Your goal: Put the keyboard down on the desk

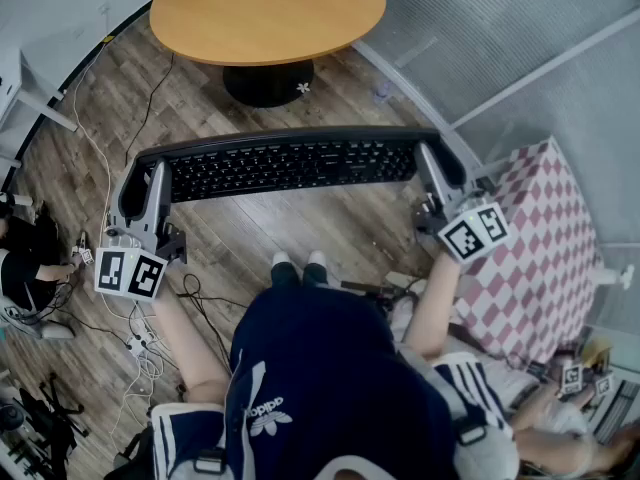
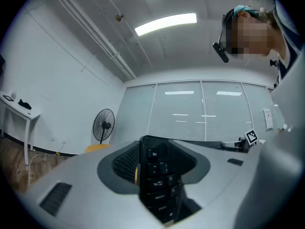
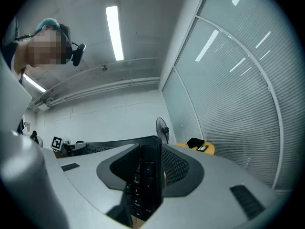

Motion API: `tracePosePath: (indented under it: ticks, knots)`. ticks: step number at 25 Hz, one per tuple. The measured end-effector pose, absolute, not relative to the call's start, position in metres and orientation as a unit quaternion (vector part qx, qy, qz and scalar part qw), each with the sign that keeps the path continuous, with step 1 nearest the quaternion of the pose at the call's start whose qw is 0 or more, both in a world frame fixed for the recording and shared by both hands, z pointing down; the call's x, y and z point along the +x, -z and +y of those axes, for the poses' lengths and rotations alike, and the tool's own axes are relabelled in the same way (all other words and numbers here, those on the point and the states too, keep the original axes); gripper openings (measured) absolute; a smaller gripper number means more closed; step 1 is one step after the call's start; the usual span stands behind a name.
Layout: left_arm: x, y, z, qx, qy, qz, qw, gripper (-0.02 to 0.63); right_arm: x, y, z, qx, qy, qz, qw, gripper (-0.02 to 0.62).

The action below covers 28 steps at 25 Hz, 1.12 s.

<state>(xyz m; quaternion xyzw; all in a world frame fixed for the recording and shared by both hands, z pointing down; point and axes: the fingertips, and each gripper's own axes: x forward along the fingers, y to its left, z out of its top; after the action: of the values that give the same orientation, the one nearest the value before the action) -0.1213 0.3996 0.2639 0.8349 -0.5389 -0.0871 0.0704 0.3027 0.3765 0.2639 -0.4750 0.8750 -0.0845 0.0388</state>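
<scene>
Two grippers, one load between them.

- **Left gripper (image 1: pixel 148 198):** jaws are spread wide and clamped on the left end of the keyboard (image 1: pixel 290 166).
- **Right gripper (image 1: pixel 438 176):** the right end is gripped in the same way.
- **Keyboard:** it is carried level above the wooden floor (image 1: pixel 300 238), just beyond the person's feet. Its long axis runs left to right from one gripper to the other.
- **Desk (image 1: pixel 240 23):** round and wooden, it lies farther ahead, apart from the keyboard. The left end is judged to face it more squarely, and the right end reaches past its rim.
- **Views:** the full span of the keyboard and the gap to the desk are given only by the head view. The keys pinched between the pads are shown only by the gripper views. A standing fan (image 2: pixel 103 124) is recorded there against the far wall.
</scene>
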Motion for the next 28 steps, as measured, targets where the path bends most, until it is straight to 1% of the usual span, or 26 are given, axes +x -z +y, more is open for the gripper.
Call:
tracePosePath:
  ticks: [8, 28]
  knots:
    - [-0.111, -0.266, 0.406, 0.835, 0.086, -0.540, 0.062, 0.185, 0.313, -0.270, 0.383, -0.482, 0.085, 0.871, 0.042, 0.130]
    - [-0.122, -0.273, 0.398, 0.837, 0.084, -0.538, 0.064, 0.185, 0.302, -0.274, 0.377, -0.483, 0.085, 0.870, 0.047, 0.130]
